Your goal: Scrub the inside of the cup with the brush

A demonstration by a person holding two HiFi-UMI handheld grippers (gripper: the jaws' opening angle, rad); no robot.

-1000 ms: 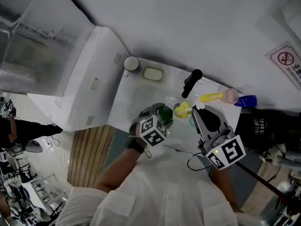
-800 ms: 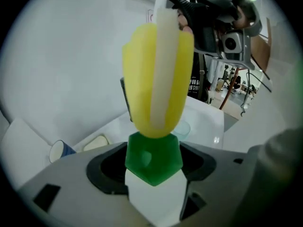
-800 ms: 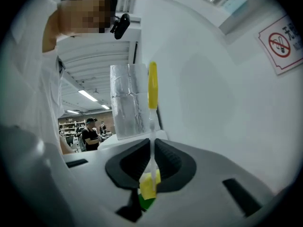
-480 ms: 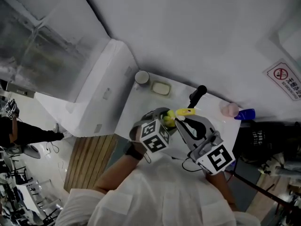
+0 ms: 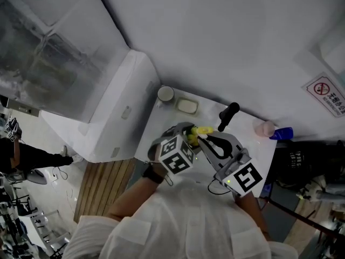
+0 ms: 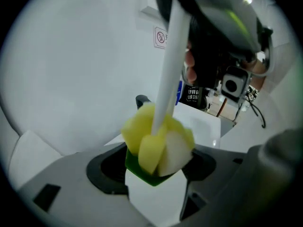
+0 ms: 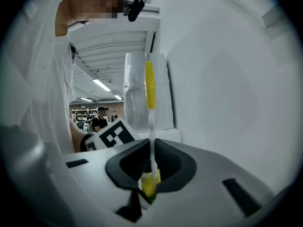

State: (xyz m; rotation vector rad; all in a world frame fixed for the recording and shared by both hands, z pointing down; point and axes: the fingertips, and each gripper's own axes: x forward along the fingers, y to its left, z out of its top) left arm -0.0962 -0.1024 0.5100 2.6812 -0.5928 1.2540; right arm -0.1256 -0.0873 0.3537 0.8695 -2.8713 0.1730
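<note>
My left gripper (image 5: 186, 137) is shut on a green cup (image 6: 140, 169), held above the white counter (image 5: 161, 125). The brush has a yellow and white sponge head (image 6: 158, 143) sitting in the cup's mouth. Its thin white stem (image 6: 169, 70) rises to my right gripper (image 5: 205, 140), which is shut on that stem (image 7: 152, 148). The yellow handle end (image 7: 149, 89) sticks out past the jaws and shows yellow (image 5: 204, 129) in the head view. The cup's inside is hidden by the sponge.
On the counter stand a small round jar (image 5: 165, 93), a pale soap dish (image 5: 187, 106), a black tap-like post (image 5: 228, 115), a pink thing (image 5: 264, 127) and a blue bottle (image 5: 283, 133). A white wall runs behind; wooden flooring (image 5: 102, 182) lies lower left.
My right gripper has carried the brush left, from beside the cup to over it, and the sponge head now sits in the cup's mouth. The left gripper has risen with the cup.
</note>
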